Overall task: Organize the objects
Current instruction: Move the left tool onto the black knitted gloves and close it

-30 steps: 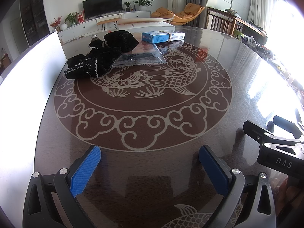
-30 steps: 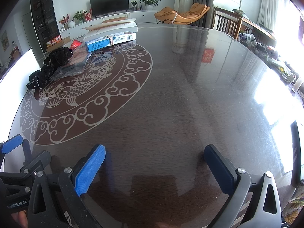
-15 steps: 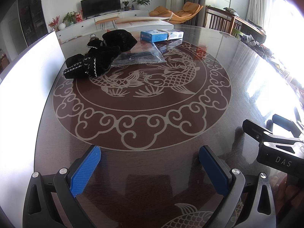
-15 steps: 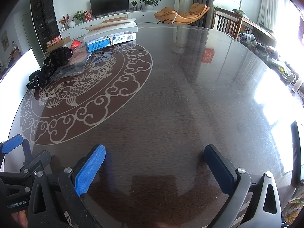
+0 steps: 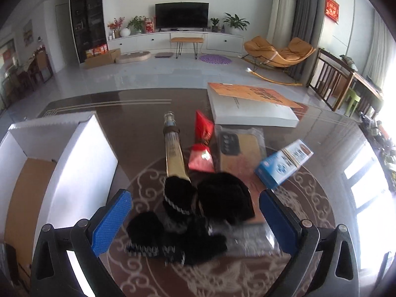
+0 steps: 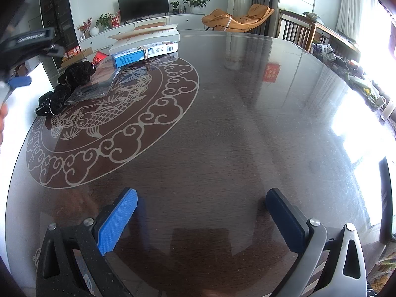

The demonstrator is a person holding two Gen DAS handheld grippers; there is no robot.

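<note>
Black gloves [image 5: 188,212] on glossy carp-patterned table [image 6: 222,113], between wide-open, empty left claw [image 5: 195,220]; right claw [image 6: 201,219] likewise

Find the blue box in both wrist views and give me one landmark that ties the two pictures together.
Left wrist: the blue box lies right of centre, beyond the right finger, right of the black clothes.
Right wrist: the blue box lies in the upper left, far across the table, beyond the black clothes.
Shared landmark: the TV on the far wall.
</note>
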